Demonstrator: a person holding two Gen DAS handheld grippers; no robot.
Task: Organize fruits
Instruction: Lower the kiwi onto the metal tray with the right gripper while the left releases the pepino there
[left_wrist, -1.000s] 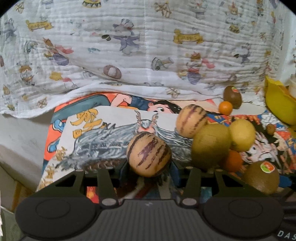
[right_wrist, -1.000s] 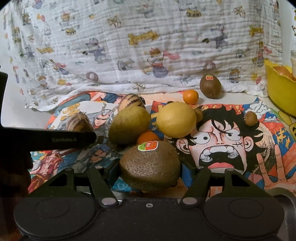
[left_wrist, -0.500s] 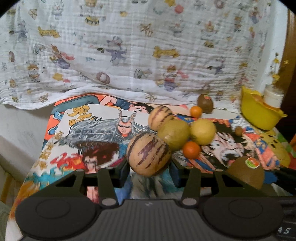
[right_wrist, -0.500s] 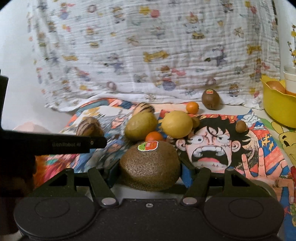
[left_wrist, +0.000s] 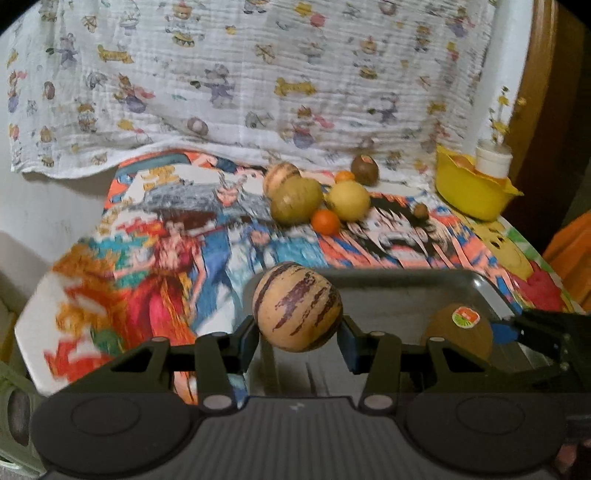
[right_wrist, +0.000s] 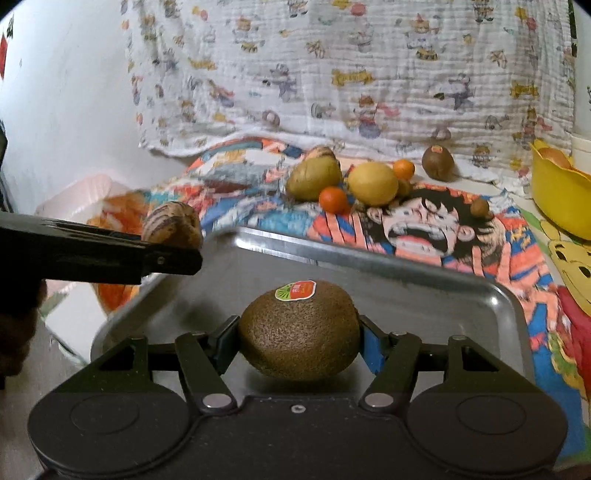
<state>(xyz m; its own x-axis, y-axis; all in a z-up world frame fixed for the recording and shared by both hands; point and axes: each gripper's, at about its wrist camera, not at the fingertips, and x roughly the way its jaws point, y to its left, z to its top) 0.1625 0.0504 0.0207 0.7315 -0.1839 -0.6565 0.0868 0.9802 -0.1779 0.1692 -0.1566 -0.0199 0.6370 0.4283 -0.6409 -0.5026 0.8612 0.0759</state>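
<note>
Both claws carried fruit back over metal tray (right_wrist: 424, 275).

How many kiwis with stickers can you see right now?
2: one kiwi held in the right gripper over the metal tray, another kiwi at the cloth's far edge. Others may be hidden.

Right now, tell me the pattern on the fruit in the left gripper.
Tan with dark purple stripes; the striped fruit shows best in the left wrist view.
</note>
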